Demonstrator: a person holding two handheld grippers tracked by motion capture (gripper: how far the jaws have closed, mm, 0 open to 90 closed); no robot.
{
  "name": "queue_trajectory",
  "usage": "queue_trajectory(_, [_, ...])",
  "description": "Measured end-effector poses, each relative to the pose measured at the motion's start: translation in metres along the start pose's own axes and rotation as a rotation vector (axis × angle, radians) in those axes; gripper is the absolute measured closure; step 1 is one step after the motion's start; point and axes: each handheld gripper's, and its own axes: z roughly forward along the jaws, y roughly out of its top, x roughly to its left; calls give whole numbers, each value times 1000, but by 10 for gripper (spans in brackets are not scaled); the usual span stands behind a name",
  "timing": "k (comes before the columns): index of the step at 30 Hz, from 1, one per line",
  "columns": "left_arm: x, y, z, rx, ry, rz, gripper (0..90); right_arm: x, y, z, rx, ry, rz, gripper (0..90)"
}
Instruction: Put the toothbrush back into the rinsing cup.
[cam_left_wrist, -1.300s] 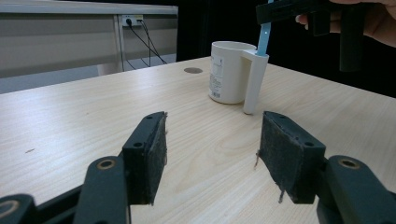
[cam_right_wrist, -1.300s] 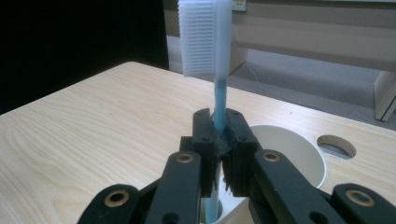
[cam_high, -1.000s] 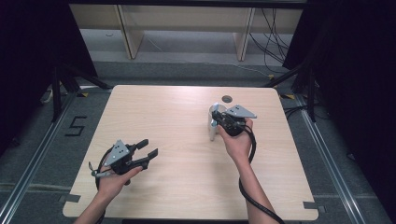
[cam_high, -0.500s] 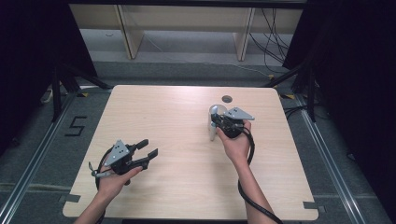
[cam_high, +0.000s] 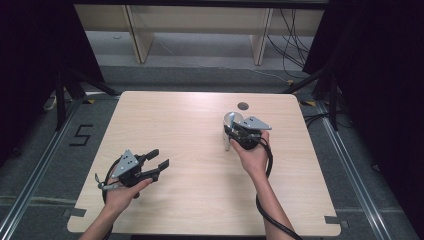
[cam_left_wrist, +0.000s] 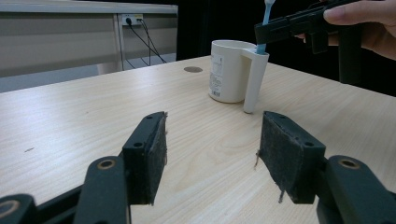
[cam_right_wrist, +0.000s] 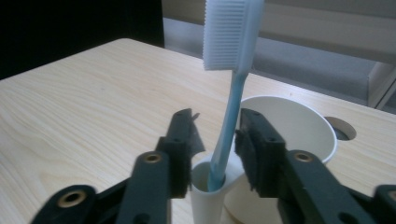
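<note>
A white cup (cam_high: 231, 121) stands on the wooden table (cam_high: 190, 200) right of the middle, with a hollow tube on its side. A light blue toothbrush (cam_right_wrist: 230, 107) stands upright in that tube, bristle head up. My right gripper (cam_right_wrist: 215, 116) sits around the brush's handle, open, with a visible gap on the left pad side. The left gripper view shows the cup (cam_left_wrist: 229, 70) and the right gripper (cam_left_wrist: 261, 32) above the tube. My left gripper (cam_high: 159, 158) rests low at the front left, open and holding nothing, jaws (cam_left_wrist: 212, 121) pointing toward the cup.
A round cable hole (cam_high: 243, 106) lies in the table just behind the cup. Pale shelving (cam_high: 195, 25) stands on the floor beyond the far edge. Black curtains hang on both sides. The right gripper's cable (cam_high: 270, 220) trails along the forearm.
The right gripper has shifted slightly toward the person over the cup's side tube. The left gripper has stayed in place.
</note>
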Motion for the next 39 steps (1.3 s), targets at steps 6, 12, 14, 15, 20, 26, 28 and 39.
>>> queue_trajectory(6, [1,0,0,1,2,0,407,-1,-2,-4,16,-17,-3,518])
queue_trajectory(12, [0,0,-1,20,13,1,406,-1,-4,-14,48,-11,5,479])
queue_trajectory(14, [1,-1,-1,26,16,-1,406,-2,-4,-22,56,-13,-20,476])
queue_trajectory(15, [1,-1,-1,27,16,-2,406,-2,-4,-24,47,-27,-28,474])
queue_trajectory(20, [1,-2,0,15,8,-2,408,-3,-6,-36,61,-17,-32,470])
queue_trajectory(26, [1,-2,0,33,18,0,408,-3,-10,-48,64,-23,-20,464])
queue_trajectory(28, [1,-2,0,33,17,0,408,-4,-11,-51,68,-16,-20,461])
queue_trajectory(39, [1,-4,1,27,15,-4,408,-8,-31,-75,86,-14,5,454])
